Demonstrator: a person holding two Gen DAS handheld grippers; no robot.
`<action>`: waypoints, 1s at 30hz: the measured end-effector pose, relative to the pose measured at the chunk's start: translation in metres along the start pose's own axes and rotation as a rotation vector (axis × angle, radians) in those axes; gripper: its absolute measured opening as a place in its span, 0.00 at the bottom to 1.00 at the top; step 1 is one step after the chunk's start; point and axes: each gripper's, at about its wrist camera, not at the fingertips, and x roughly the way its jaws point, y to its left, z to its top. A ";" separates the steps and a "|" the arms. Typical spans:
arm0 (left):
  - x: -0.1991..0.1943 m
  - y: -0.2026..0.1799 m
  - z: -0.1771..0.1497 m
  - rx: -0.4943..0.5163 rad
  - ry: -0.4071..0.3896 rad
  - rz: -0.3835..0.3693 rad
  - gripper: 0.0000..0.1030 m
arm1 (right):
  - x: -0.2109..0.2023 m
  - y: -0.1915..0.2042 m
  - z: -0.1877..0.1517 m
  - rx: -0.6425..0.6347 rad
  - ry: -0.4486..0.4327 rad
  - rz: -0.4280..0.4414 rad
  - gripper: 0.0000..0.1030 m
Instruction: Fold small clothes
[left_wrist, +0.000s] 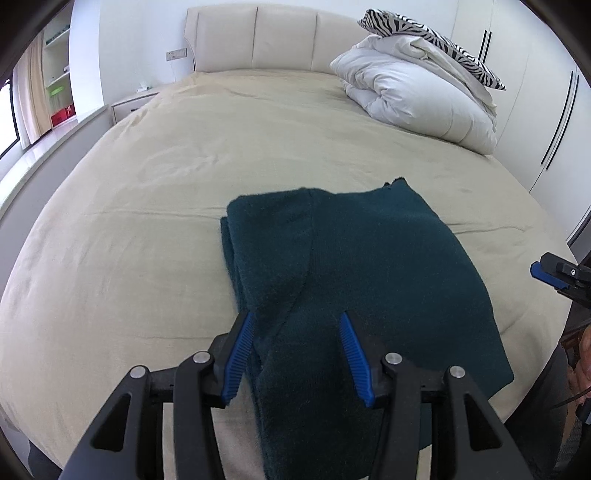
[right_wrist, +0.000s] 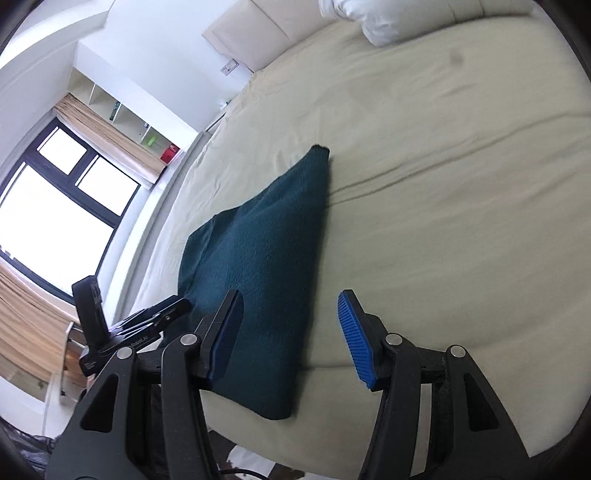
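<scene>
A dark teal knitted garment (left_wrist: 362, 266) lies partly folded on the beige bed sheet (left_wrist: 184, 177), near the bed's front edge. Its left part is doubled over the middle. My left gripper (left_wrist: 297, 321) is open and empty, its blue pads above the garment's near left part. In the right wrist view the same garment (right_wrist: 266, 251) stretches away from the front edge. My right gripper (right_wrist: 291, 299) is open and empty, hovering over the garment's near right edge. The right gripper also shows at the right rim of the left wrist view (left_wrist: 554, 275).
A white duvet (left_wrist: 417, 99) with a zebra-print pillow (left_wrist: 436, 40) is piled at the bed's far right. A padded headboard (left_wrist: 258, 37) stands behind. A nightstand (left_wrist: 129, 105) and a window sill lie left. White wardrobes (left_wrist: 546, 110) stand right.
</scene>
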 end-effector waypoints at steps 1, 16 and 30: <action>-0.009 0.003 0.000 -0.002 -0.037 0.013 0.65 | -0.006 0.005 0.004 -0.031 -0.025 -0.029 0.51; -0.129 0.000 0.013 0.035 -0.510 0.315 1.00 | -0.097 0.085 0.012 -0.217 -0.616 -0.444 1.00; -0.090 0.029 0.010 -0.143 -0.232 0.275 1.00 | -0.046 0.096 0.006 -0.217 -0.281 -0.387 1.00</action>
